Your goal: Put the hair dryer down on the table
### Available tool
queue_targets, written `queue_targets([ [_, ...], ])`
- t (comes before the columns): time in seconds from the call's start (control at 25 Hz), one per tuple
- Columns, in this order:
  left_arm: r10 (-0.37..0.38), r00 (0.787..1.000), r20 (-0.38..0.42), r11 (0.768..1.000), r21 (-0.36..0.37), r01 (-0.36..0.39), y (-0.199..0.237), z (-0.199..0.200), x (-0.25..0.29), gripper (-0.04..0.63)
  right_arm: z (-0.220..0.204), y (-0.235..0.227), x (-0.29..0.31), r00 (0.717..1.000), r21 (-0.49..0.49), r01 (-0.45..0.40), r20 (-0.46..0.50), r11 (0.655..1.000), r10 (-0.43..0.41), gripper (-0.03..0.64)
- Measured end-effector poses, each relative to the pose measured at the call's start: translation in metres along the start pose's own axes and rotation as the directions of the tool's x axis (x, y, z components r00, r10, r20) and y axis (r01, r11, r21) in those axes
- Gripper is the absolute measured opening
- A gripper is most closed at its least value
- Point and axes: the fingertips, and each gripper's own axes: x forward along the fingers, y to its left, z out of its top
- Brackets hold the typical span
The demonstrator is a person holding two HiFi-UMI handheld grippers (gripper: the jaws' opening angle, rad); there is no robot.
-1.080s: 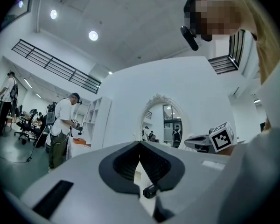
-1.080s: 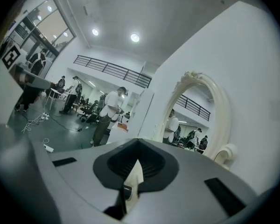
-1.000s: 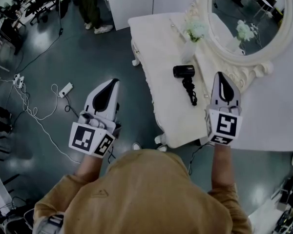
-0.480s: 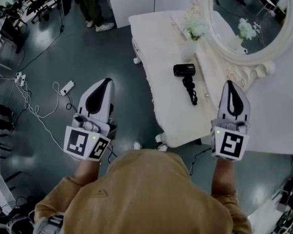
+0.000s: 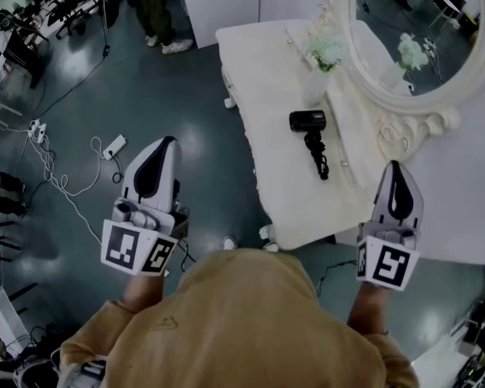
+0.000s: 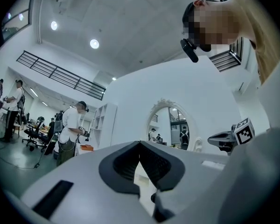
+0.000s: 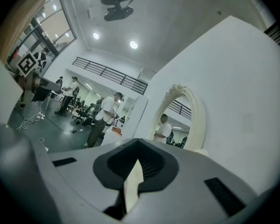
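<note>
The black hair dryer lies on the white dressing table, its handle and coiled cord trailing toward me. Neither gripper touches it. My right gripper hangs near the table's near right corner, well short of the dryer, its jaws shut with nothing between them. My left gripper is out over the dark floor to the left of the table, also shut and empty. Both gripper views point upward at the wall and ceiling, so the dryer is out of their sight.
A large oval mirror in a carved white frame stands behind the table. A vase of white flowers sits just beyond the dryer. A power strip and cables lie on the floor at left. A person stands farther off.
Both grippers have drawn back toward my body; the right one has slid right and away from the hair dryer. The dryer has stayed where it lies.
</note>
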Motion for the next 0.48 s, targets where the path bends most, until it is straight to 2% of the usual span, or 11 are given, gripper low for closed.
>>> queue_targets([
  [0.48, 0.012, 1.000, 0.012, 1.000, 0.009, -0.013, 0.0051, 0.0045, -0.0017, 0.003, -0.0042, -0.0001, 0.0015, 1.000, 0.015, 0.026, -0.006, 1.000, -0.026, 0.003],
])
